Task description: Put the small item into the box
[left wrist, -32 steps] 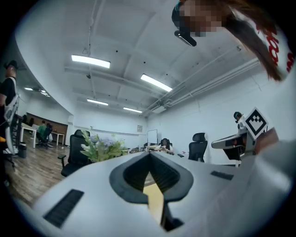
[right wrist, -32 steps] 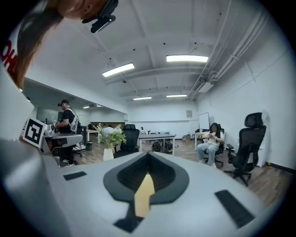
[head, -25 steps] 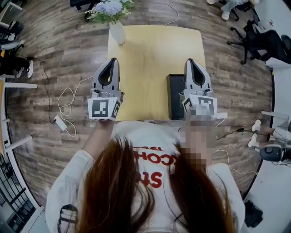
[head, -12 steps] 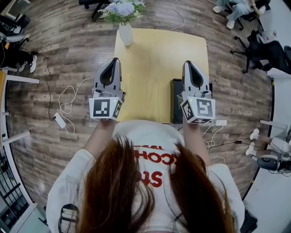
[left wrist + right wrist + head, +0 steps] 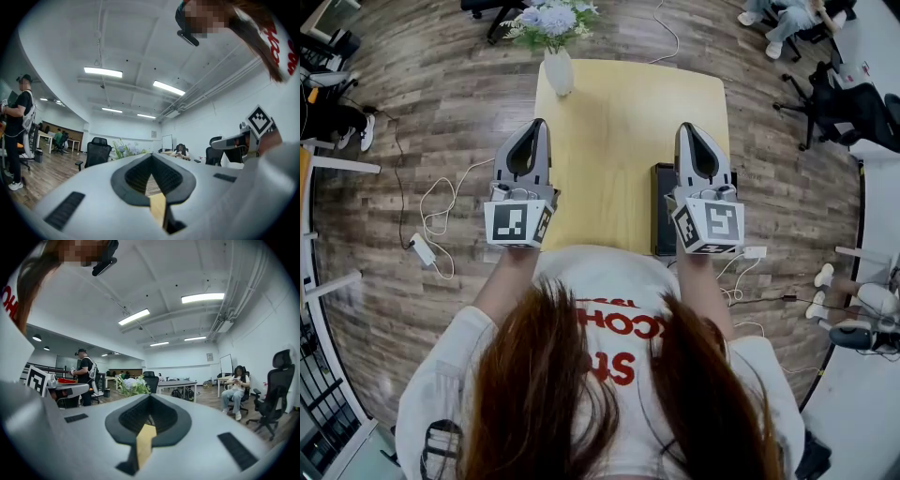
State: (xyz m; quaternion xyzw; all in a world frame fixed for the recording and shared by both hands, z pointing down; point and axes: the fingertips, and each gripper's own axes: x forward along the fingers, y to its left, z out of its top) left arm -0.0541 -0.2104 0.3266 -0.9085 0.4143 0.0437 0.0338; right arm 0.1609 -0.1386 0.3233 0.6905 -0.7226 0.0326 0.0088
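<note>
In the head view a black box (image 5: pixel 662 214) lies on the right side of the yellow table (image 5: pixel 619 112), near its front edge. My right gripper (image 5: pixel 686 128) hovers over the box and hides part of it. My left gripper (image 5: pixel 538 124) is held level over the table's left edge. On both, the jaws meet at the tips with nothing between them. The left gripper (image 5: pixel 151 157) and right gripper (image 5: pixel 150 397) views look out level across the room. No small item shows in any view.
A white vase of flowers (image 5: pixel 559 67) stands at the table's far left corner. Cables and a power adapter (image 5: pixel 425 251) lie on the wooden floor at left. Office chairs (image 5: pixel 839 89) stand at right. One person (image 5: pixel 18 126) stands and another (image 5: pixel 236 390) sits in the room.
The head view has shifted slightly since a second ago. Both grippers stay side by side above the table's near edge, still shut.
</note>
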